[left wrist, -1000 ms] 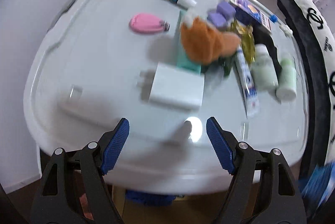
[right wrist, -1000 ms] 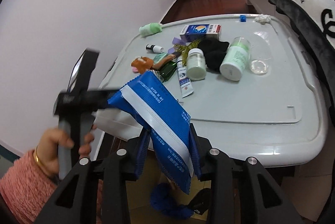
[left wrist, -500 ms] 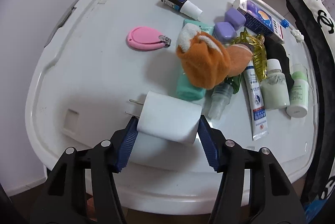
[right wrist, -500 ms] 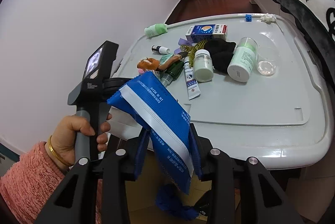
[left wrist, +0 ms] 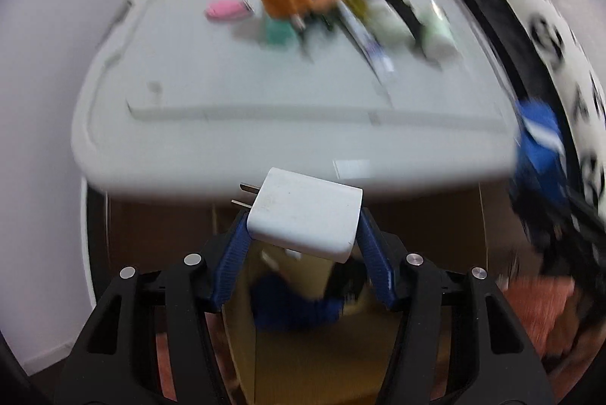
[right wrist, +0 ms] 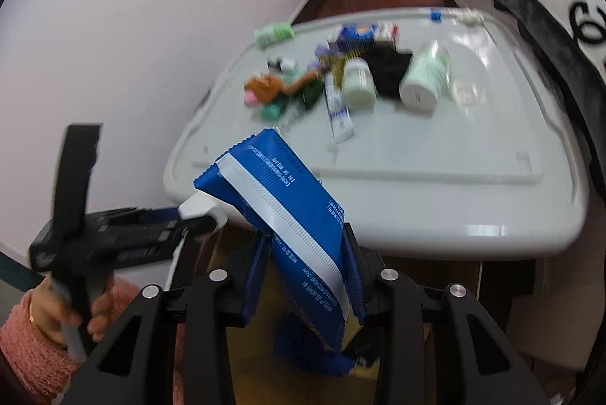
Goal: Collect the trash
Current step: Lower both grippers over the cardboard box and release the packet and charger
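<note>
Holding a white plug adapter (left wrist: 305, 214) between the blue pads of our left gripper (left wrist: 303, 246), we see its two metal prongs pointing off to the left, and the adapter sits in the air off the near edge of the white table (left wrist: 265, 102), below its rim. The jaws are clamped on the adapter's two sides. Beneath the gripper we make out a yellowish cardboard surface (left wrist: 303, 359) with something dark blue (left wrist: 295, 306) lying on it, too blurred to name.

Our right gripper (right wrist: 306, 272) is clenched on a blue wrapper (right wrist: 288, 208) with a white band and printed text; the wrapper stands up between the fingers and leans toward the table, its top overlapping the table's near edge in the right wrist view. Just left of the wrapper, the white adapter (right wrist: 199, 206) shows at the tip of the left gripper (right wrist: 159, 234), held by a hand (right wrist: 72, 302) in a pink sleeve.

On the table, well beyond its near edge, lies a blurred cluster: an orange plush toy (right wrist: 265, 86), a pink flat item (left wrist: 225, 9), a teal container (left wrist: 278, 32), a tube (right wrist: 339, 109), two pale green bottles (right wrist: 358, 83) (right wrist: 424, 81), black cloth (right wrist: 388, 69) and a blue box (right wrist: 360, 33). A green bottle (right wrist: 274, 33) lies at the table's far left corner.
</note>
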Demonstrator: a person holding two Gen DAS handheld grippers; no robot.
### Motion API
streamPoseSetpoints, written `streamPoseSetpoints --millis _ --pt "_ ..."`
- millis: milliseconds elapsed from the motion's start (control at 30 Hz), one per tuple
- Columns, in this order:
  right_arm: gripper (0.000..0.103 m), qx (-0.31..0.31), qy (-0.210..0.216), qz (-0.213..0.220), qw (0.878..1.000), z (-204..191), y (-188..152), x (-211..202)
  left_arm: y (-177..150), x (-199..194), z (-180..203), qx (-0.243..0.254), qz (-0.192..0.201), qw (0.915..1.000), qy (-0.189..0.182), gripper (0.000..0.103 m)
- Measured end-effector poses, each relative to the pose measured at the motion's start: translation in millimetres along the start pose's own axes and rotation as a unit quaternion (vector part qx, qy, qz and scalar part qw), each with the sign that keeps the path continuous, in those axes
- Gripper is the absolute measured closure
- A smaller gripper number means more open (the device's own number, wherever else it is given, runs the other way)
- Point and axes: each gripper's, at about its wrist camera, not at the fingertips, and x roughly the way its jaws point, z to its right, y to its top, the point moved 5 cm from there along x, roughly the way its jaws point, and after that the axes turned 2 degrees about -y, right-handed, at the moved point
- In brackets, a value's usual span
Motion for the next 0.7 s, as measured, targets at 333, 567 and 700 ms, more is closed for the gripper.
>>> streamPoseSetpoints --millis 333,567,700 --pt "0.013 0.043 -0.13 -0.149 0.979 39.4 -80.7 54.7 -113.4 86.7 27.9 0.021 -0.222 0.9735 -0.053 0.031" --pt "0.013 0.05 -0.146 -0.163 0.974 47.9 -86.3 63.0 -115.8 102.7 12.1 -0.004 -0.24 0.9705 -0.025 0.028" --pt "0.013 0.049 -0.15 -0.143 0.977 47.1 -79.5 50.3 -109.8 84.5 11.1 0.001 -0.209 0.9778 -0.011 0.028"
